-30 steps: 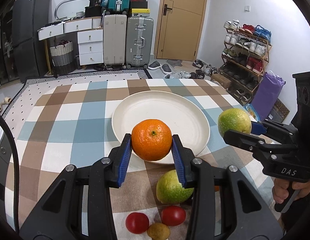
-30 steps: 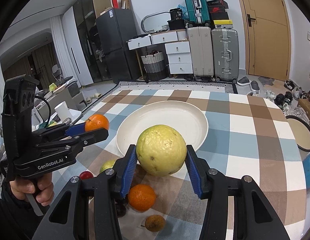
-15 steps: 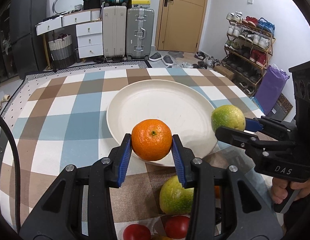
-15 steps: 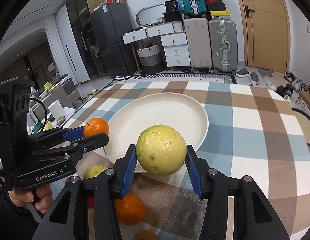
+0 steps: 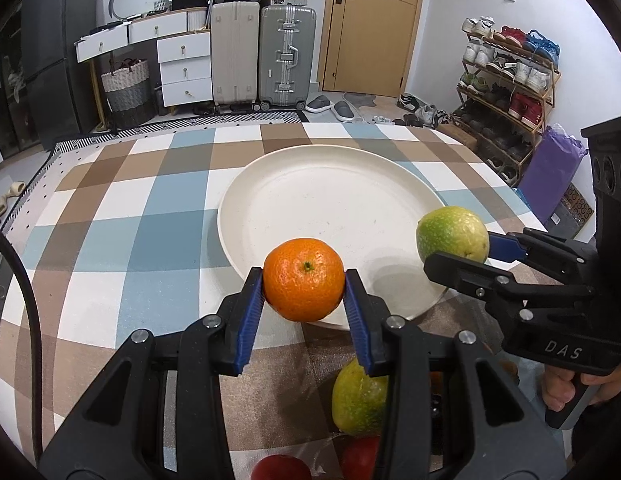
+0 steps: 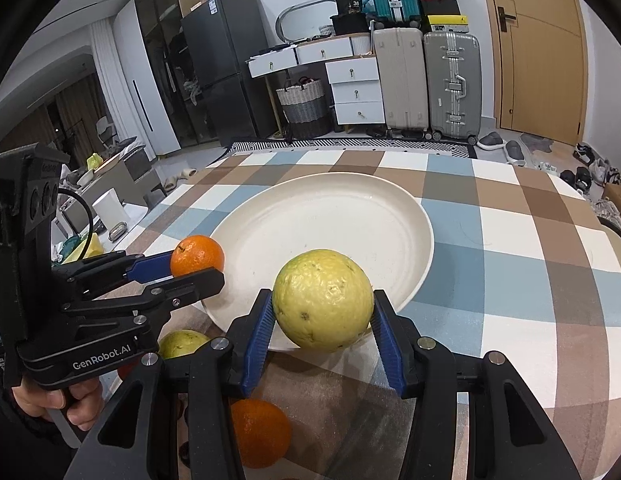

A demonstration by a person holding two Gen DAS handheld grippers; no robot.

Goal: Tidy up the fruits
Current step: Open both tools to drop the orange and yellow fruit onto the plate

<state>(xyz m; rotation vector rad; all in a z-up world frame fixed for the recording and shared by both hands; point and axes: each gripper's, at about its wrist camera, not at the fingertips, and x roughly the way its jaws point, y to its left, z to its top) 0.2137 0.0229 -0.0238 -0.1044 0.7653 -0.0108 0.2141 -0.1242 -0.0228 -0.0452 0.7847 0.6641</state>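
Over plate near rim | left hand-held gripper level, clamped on orange | right hand-held gripper level, clamped on yellow-green fruit

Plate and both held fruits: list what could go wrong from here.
1. The orange and the guava, both round, may roll across the shallow plate once released.
2. The left gripper and right gripper hang close together at the plate's near rim and could bump.
3. Loose fruit lying beneath the grippers could be knocked.
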